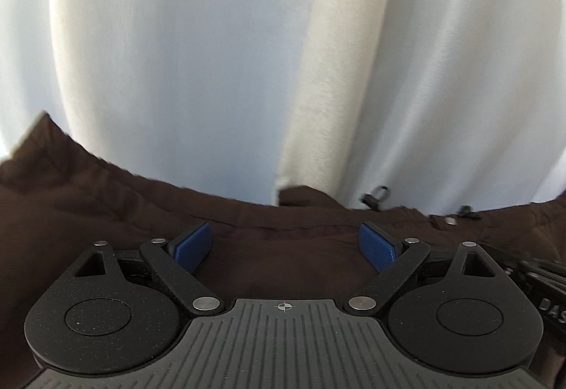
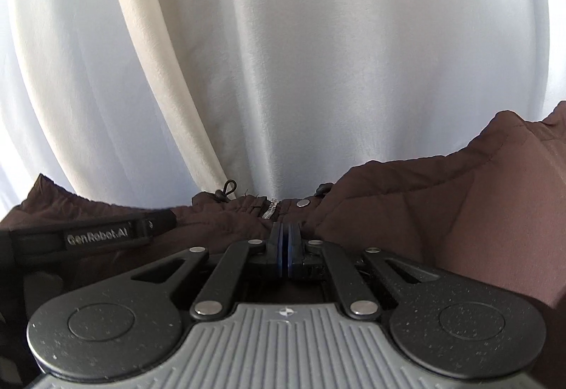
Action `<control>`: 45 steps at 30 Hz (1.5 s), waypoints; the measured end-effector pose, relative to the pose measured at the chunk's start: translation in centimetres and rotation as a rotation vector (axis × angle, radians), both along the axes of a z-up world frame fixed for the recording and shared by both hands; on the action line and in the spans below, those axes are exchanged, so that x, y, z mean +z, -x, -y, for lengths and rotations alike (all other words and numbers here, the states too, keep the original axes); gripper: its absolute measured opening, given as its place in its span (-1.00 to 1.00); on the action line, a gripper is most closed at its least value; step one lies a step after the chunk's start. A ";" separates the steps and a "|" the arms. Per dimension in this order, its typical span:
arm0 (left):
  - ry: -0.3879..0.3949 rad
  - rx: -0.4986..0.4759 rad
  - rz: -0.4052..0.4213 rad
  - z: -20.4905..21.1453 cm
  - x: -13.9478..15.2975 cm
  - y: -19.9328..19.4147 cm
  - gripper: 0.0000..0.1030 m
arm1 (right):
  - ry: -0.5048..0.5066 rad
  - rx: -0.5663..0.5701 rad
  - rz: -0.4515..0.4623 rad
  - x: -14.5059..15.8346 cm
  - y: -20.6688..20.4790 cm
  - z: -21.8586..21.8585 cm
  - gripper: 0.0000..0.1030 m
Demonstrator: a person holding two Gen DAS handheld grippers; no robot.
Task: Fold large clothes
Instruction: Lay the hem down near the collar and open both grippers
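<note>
A dark brown jacket fills the lower part of the left wrist view, lying on a white cloth. My left gripper is open, its blue pads spread wide just above the jacket's fabric. In the right wrist view the jacket shows its zipper, a metal snap and a drawstring toggle. My right gripper has its pads pressed together on the jacket fabric just below the zipper.
The white cloth with long folds covers everything beyond the jacket. A black strap marked GenRobot.AI, part of the other gripper, lies at the left of the right wrist view. A cord toggle sits at the jacket's edge.
</note>
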State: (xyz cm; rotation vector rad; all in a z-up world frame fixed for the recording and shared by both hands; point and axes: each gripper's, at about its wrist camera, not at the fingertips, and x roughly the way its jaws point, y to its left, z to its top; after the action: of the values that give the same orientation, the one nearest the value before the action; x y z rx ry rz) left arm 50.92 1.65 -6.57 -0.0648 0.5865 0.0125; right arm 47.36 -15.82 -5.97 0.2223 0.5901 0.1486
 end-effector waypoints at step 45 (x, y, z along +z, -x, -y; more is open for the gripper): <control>0.072 0.145 -0.003 -13.7 -0.2 0.6 0.93 | -0.141 -0.258 -0.087 -1.6 -1.0 21.8 -1.00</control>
State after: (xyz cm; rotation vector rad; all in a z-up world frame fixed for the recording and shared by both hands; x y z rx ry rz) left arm 50.36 15.34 -6.72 -0.1770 0.5846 0.1329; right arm 48.32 -37.63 -7.60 0.4410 0.6327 -0.0702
